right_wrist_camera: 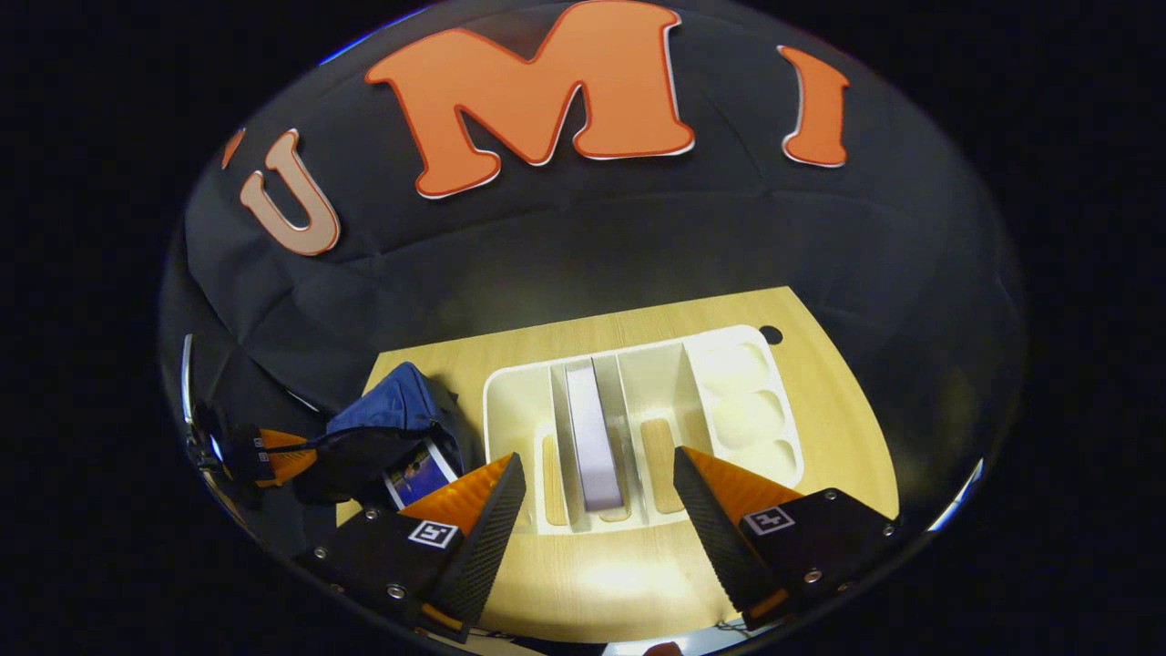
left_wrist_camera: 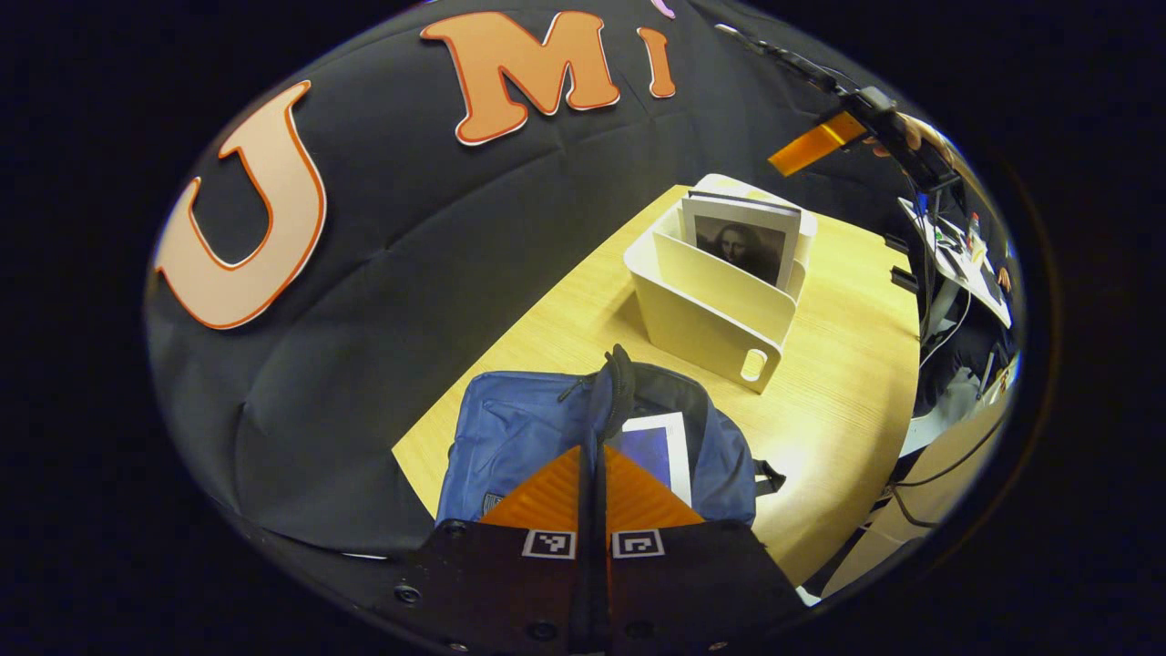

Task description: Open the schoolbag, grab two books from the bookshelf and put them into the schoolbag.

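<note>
The right gripper (right_wrist_camera: 597, 510) hangs above the white bookshelf (right_wrist_camera: 729, 364), fingers spread wide apart and empty. One book (right_wrist_camera: 592, 437) stands upright in a middle slot. The blue schoolbag (right_wrist_camera: 392, 410) lies near the tabletop's (right_wrist_camera: 820, 428) left edge, just beside the bookshelf, with the left gripper (right_wrist_camera: 273, 456) at it.

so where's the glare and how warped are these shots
Right gripper view: a bright glare patch on the wooden table in front of the white bookshelf, whose edges bow from the fisheye. Left gripper view: even light, no hot spot, the blue schoolbag sharp, the table edge curved.
</note>
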A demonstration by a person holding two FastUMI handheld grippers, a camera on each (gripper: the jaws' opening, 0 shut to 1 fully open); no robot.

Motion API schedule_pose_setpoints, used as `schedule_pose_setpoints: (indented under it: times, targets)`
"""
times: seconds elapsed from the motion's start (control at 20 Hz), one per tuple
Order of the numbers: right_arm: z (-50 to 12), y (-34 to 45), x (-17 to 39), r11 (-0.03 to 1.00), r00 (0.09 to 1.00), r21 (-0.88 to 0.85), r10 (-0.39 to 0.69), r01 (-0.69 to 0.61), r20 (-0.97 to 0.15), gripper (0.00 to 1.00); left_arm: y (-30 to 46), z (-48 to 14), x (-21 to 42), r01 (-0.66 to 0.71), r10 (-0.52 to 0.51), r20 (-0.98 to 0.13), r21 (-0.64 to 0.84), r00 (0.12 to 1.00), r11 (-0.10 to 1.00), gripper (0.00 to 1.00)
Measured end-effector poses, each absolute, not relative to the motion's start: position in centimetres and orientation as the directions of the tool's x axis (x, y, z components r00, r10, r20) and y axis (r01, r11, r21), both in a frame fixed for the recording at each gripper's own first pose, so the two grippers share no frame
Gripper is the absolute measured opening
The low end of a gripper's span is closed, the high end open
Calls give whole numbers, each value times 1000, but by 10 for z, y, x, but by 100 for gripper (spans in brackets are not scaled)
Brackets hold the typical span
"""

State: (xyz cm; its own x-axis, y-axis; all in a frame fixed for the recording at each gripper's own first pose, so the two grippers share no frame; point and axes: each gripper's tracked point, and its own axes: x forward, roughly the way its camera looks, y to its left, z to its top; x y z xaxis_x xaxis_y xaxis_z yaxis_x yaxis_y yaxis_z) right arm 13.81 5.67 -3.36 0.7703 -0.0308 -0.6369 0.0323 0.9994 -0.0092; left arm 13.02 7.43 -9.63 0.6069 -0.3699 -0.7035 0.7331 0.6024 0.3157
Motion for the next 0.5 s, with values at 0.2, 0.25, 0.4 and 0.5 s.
schedule_pose_setpoints:
  times: [0.2, 0.25, 0.4, 0.5]
  targets:
    - [-44, 63, 175, 997, 729, -73, -40, -14, -683, 98, 79, -97, 135, 725, -360, -707, 309, 608, 615, 1]
    - [-49, 63, 182, 996, 713, -85, -43, -23, -700, 97, 79, -97, 137, 723, -358, -709, 308, 608, 618, 1]
    - [-72, 69, 195, 994, 658, -92, -35, -52, -752, 98, 81, -102, 140, 723, -354, -716, 298, 601, 623, 1]
    - [-90, 56, 199, 986, 633, -158, -94, -46, -769, 98, 79, -105, 140, 724, -356, -720, 289, 596, 627, 0]
